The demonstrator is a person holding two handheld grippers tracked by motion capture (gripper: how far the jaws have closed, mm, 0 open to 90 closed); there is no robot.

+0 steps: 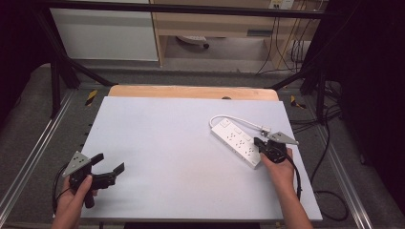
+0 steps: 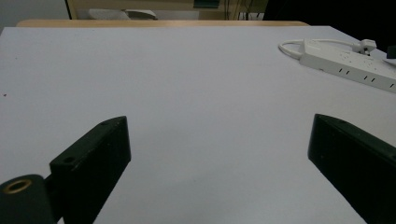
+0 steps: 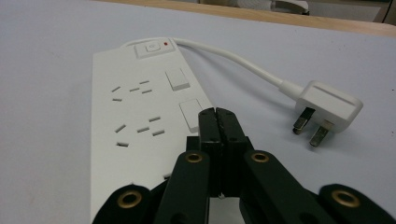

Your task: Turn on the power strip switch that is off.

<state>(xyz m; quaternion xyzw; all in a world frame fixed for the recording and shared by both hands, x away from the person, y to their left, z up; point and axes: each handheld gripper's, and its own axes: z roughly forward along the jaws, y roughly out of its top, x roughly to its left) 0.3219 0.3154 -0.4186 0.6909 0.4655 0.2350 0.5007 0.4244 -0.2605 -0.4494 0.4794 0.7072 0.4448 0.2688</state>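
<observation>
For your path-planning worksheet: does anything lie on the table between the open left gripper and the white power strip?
Nothing visible does. From the left gripper, only bare table stretches to the power strip, where the shut right gripper sits.

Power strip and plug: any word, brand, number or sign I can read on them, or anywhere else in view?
None can be read.
Power strip: no printed word; its main switch bears a small mark, too blurred to read, beside a red light.
Plug: plain white, no label.
Yellow-black hazard stripes on the frame: a sign, no text.
</observation>
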